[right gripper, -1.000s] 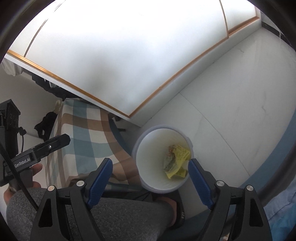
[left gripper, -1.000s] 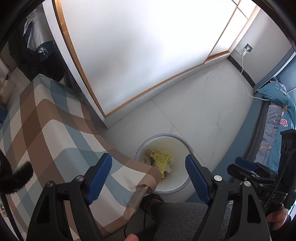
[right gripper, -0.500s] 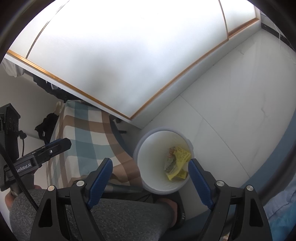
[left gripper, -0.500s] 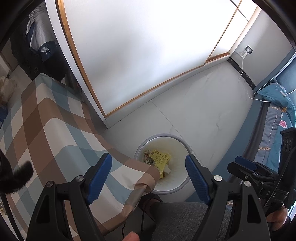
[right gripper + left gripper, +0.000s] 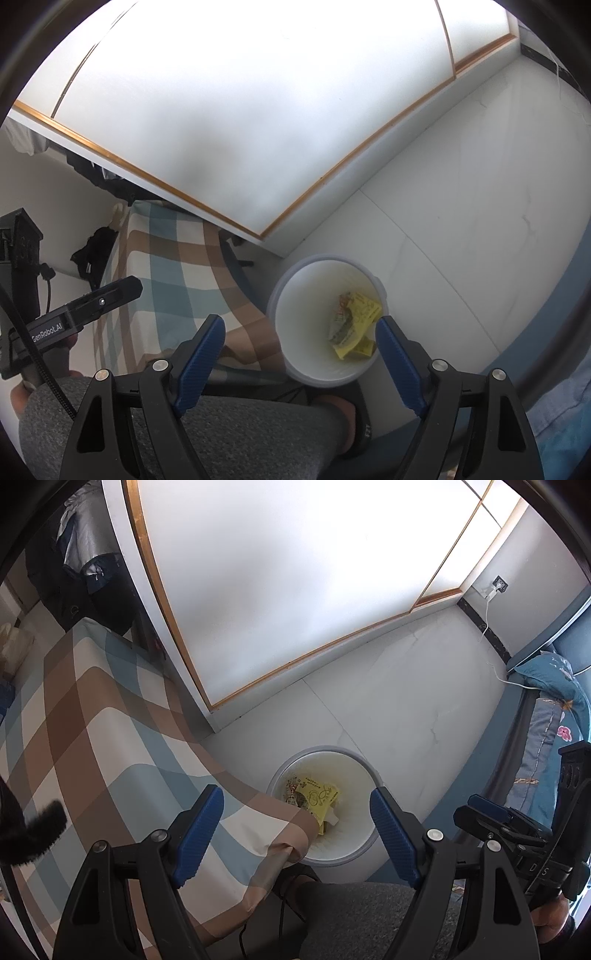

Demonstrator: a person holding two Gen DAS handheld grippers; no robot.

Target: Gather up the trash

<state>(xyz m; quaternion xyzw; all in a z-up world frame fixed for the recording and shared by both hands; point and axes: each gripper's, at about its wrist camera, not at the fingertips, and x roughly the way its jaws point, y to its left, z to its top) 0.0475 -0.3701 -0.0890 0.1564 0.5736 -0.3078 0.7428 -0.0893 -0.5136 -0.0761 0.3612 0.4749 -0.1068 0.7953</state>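
Observation:
A white trash bin [image 5: 364,771] [image 5: 295,306] stands on the pale floor beside a checked tablecloth. Inside it lie a yellow wrapper [image 5: 319,799] [image 5: 360,314] and other crumpled scraps. My left gripper [image 5: 297,821] hangs high above the bin and the cloth's corner, jaws wide open, nothing between the blue pads. My right gripper [image 5: 301,347] also hovers above the bin, open and empty. Each gripper shows at the edge of the other's view: the right one [image 5: 517,827] and the left one [image 5: 81,306].
A table under a brown, blue and white checked cloth [image 5: 92,746] lies left of the bin. A white sliding wardrobe door [image 5: 295,572] with a wood frame stands behind. A bed with blue bedding [image 5: 550,701] is at right. The person's grey-clad leg [image 5: 240,435] is below.

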